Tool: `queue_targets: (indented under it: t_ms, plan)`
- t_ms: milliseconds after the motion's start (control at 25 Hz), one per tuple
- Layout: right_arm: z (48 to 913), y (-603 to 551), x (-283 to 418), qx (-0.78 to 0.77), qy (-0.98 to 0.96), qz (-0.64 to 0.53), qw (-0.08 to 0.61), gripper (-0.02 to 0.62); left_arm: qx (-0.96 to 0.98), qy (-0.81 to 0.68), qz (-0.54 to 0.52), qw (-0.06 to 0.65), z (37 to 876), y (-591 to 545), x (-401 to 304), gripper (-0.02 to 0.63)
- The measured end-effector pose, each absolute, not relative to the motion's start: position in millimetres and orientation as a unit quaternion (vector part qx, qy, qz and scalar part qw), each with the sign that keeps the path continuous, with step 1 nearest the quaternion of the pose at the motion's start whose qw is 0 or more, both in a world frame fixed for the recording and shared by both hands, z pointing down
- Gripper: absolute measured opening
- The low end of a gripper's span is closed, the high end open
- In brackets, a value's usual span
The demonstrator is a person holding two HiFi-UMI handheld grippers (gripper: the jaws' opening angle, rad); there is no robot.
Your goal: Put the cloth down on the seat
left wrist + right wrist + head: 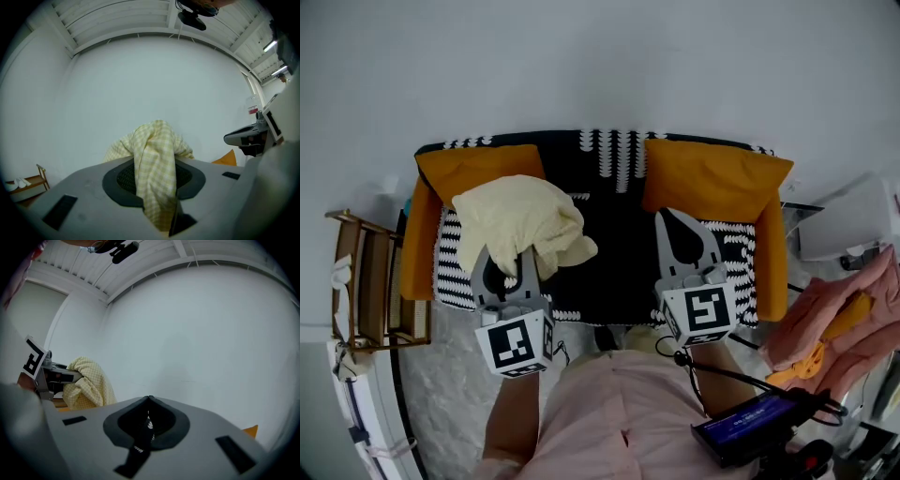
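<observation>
**Fig. 1. Cloth held over the left half of the seat, before release**

Head view. The left tongs [508,270] pinch a fold of the yellow checked cloth [517,217]. In the left gripper view the fold passes down between the two pads, and the rest bunches up beyond their tips. The bulk of the cloth lies ahead of these tongs, toward the upper left of the frame, in front of the left orange cushion [478,167]. Its long axis runs roughly from there toward frame centre, ending in a loose tail near the black middle of the seat [619,267]. Whether the lowest folds already touch the patterned cover cannot be told.

The right tongs [673,223] are pressed together at the tips and hold nothing. In their own view only a sliver of seat pattern shows through the gap behind the tips. They hover over the right half of the seat, well apart from the cloth.

Judgement: the seat lies directly below the bundle, so the coming move is probably a short lowering and a spreading of the left tongs alone. The cloth may then settle partly against the left cushion.
</observation>
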State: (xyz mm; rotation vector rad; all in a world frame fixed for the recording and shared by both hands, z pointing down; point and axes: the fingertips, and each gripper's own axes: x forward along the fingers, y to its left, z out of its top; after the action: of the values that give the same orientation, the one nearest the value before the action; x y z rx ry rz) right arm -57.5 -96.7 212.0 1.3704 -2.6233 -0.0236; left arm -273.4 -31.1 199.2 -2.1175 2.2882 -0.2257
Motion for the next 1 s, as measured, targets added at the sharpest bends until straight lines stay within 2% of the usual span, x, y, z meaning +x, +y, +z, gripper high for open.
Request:
queue_targets:
  t_ms: [560,1000]
  plan:
    - [271,-154,-31,0.467,-0.874,0.049,0.128,0.002,-0.710,0.694,-0.115,-0.025,267,-110,-239,0.130]
    - [340,-175,-3,0.469,-0.859,0.105,0.173,0.002,-0.737,0.649,-0.168,-0.078,366,-147,-202,0.134]
